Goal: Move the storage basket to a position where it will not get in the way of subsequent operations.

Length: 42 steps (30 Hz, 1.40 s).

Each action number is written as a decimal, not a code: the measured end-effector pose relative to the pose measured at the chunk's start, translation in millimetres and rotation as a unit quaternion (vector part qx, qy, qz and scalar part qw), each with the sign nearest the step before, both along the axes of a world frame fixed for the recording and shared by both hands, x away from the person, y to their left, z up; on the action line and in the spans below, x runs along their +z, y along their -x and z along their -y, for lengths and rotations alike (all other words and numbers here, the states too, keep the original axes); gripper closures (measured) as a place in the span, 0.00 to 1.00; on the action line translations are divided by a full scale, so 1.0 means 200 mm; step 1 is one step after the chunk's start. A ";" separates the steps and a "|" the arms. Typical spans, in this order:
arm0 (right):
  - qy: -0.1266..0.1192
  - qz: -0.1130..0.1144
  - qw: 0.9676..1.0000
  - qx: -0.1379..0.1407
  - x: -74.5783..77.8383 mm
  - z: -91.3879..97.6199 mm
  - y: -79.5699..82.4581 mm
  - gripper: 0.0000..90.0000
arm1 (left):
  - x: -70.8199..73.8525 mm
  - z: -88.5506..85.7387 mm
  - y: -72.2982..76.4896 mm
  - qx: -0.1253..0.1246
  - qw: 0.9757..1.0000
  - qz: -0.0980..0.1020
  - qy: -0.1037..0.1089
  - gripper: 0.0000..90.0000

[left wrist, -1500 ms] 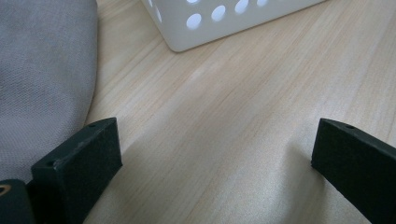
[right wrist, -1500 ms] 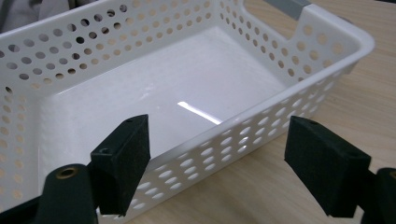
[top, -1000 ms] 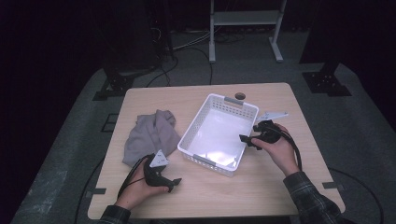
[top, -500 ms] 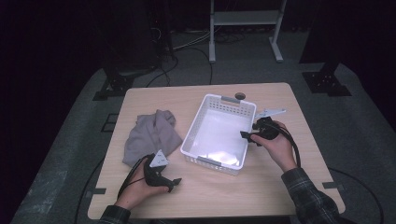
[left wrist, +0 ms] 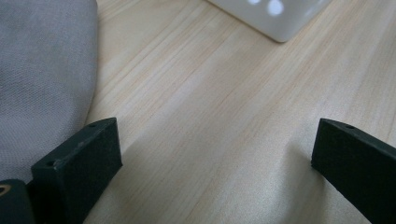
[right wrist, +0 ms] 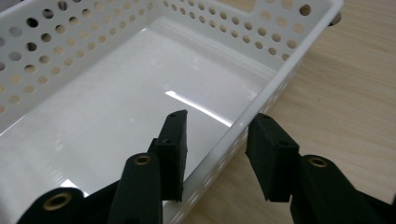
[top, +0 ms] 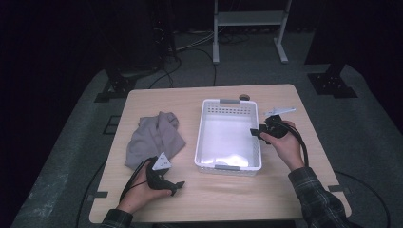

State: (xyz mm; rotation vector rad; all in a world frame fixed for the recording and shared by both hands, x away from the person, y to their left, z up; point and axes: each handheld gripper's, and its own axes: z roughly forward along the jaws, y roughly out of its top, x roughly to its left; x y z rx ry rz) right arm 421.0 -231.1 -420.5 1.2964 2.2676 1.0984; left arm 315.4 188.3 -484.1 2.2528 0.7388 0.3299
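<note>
A white perforated basket [top: 228, 102] stands empty in the middle of the wooden table [top: 285, 190], square to its edges. My right gripper [top: 255, 133] straddles the basket's right wall [right wrist: 261, 51], one jaw inside and one outside. Its jaws have just been closing, and a gap still shows at the inner pad [right wrist: 175, 140]. A crumpled grey cloth [top: 154, 135] lies left of the basket. My left gripper [top: 177, 187] rests open near the table's front edge, just below the cloth [left wrist: 42, 70]. Bare wood lies between its pads, and the basket's corner [left wrist: 275, 18] is ahead.
A small dark round object [top: 244, 97] sits at the table's far edge behind the basket. On the dark floor beyond the table stand a white metal frame [top: 247, 19] and cables. Bare wood runs along the front and right of the table.
The basket has turned from a skewed position to square with the table. My right hand shifted slightly with it. The left hand and the cloth have not moved.
</note>
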 end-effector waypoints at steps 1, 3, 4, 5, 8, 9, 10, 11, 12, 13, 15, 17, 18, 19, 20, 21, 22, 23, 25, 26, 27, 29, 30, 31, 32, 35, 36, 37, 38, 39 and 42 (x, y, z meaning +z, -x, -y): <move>-0.002 -0.002 1.000 -0.002 0.00 0.00 0.00 0.66 | 0.00 0.00 0.00 0.000 1.000 0.000 0.001 0.00; 0.002 0.000 1.000 -0.001 0.00 0.01 -0.02 0.68 | 0.00 0.00 0.00 0.000 1.000 0.000 0.000 0.00; 0.002 -0.003 1.000 -0.002 0.00 0.01 -0.02 0.69 | 0.00 0.00 0.00 0.000 1.000 0.000 0.000 0.00; 0.003 -0.004 1.000 -0.002 0.01 0.01 -0.02 0.70 | 0.00 0.00 0.00 0.000 1.000 0.000 0.000 0.00; 0.001 -0.004 1.000 -0.004 0.01 0.01 -0.03 0.75 | 0.00 0.00 0.00 0.000 1.000 0.000 0.000 0.00; 0.000 -0.004 1.000 -0.005 0.00 0.02 -0.03 0.77 | 0.00 0.00 0.00 0.000 1.000 0.000 0.000 0.00; 0.000 -0.005 1.000 -0.005 0.01 0.02 -0.03 0.79 | 0.00 0.00 0.00 0.000 1.000 0.000 0.000 0.00; 0.000 -0.005 1.000 -0.005 0.01 0.02 -0.03 0.79 | 0.00 0.00 0.00 0.000 1.000 0.000 0.001 0.00; 0.000 -0.006 1.000 -0.003 0.01 0.02 -0.03 0.80 | 0.00 0.00 0.00 0.000 1.000 0.000 0.000 0.00; 0.000 -0.008 1.000 -0.002 0.01 0.03 -0.03 0.82 | 0.00 0.00 0.00 0.000 1.000 0.000 0.000 0.00; 0.001 -0.008 1.000 0.003 0.01 0.03 -0.03 0.84 | 0.00 0.00 0.00 0.000 1.000 0.000 0.001 0.00; 0.001 -0.010 1.000 0.009 0.01 0.03 -0.03 0.88 | 0.00 0.00 0.00 0.000 1.000 0.000 0.000 0.00; 0.001 -0.010 1.000 0.009 0.01 0.03 -0.03 0.88 | 0.00 0.00 0.00 0.000 1.000 0.000 0.001 0.00; 0.002 -0.012 1.000 0.012 0.01 0.03 -0.03 0.90 | 0.00 0.00 0.00 0.000 1.000 0.000 0.000 0.00; 0.002 -0.012 1.000 0.012 0.01 0.03 -0.03 0.90 | 0.00 0.00 0.00 0.000 1.000 0.000 0.000 0.00; 0.003 -0.013 1.000 0.013 0.01 0.03 -0.03 0.90 | 0.00 0.00 0.00 0.000 1.000 0.000 0.000 0.00; 0.001 -0.015 1.000 0.017 0.01 0.03 -0.03 0.90 | 0.00 0.00 0.00 0.000 1.000 0.000 0.000 0.00; 0.002 -0.015 1.000 0.017 0.01 0.04 -0.03 0.90 | 0.00 0.00 0.00 0.000 1.000 0.000 0.000 0.00; 0.006 -0.013 1.000 0.019 0.02 0.03 -0.03 0.90 | 0.00 0.00 0.00 0.000 1.000 0.000 0.000 0.00; 0.009 -0.012 1.000 0.021 0.02 0.03 -0.03 0.90 | 0.00 0.00 0.00 0.000 1.000 0.000 0.001 0.00; 0.011 -0.014 1.000 0.022 0.02 0.04 -0.03 0.90 | 0.00 0.00 0.00 0.000 1.000 0.000 0.000 0.00; 0.014 -0.011 1.000 0.024 0.03 0.05 -0.02 0.83 | 0.00 0.00 0.00 0.000 1.000 0.000 0.001 0.00; 0.014 -0.011 1.000 0.024 0.03 0.05 -0.02 0.83 | 0.00 0.00 0.00 0.000 1.000 0.000 0.000 0.00; 0.012 -0.013 1.000 0.025 0.04 0.05 -0.01 0.81 | 0.00 0.00 0.00 0.000 1.000 0.000 0.000 0.00; 0.010 -0.012 1.000 0.026 0.05 0.07 0.00 0.79 | 0.00 0.00 0.00 0.000 1.000 0.000 0.000 0.00; 0.004 -0.003 1.000 0.022 0.08 0.10 0.04 0.77 | 0.00 0.00 0.00 0.000 1.000 0.001 0.000 0.00; 0.002 0.000 1.000 0.023 0.09 0.11 0.05 0.77 | 0.00 0.00 0.00 -0.001 1.000 0.001 -0.001 0.00; 0.001 -0.001 1.000 0.023 0.10 0.11 0.06 0.77 | 0.00 0.00 0.00 0.000 1.000 0.001 0.000 0.00; 0.002 -0.001 1.000 0.023 0.10 0.12 0.07 0.76 | 0.00 0.00 0.00 -0.001 1.000 0.001 -0.001 0.00; 0.004 0.002 1.000 0.024 0.10 0.13 0.09 0.76 | 0.00 0.00 0.00 0.000 1.000 0.000 0.000 0.00; 0.003 -0.001 1.000 0.024 0.09 0.15 0.14 0.76 | 0.00 0.00 0.00 0.000 1.000 -0.001 0.000 0.00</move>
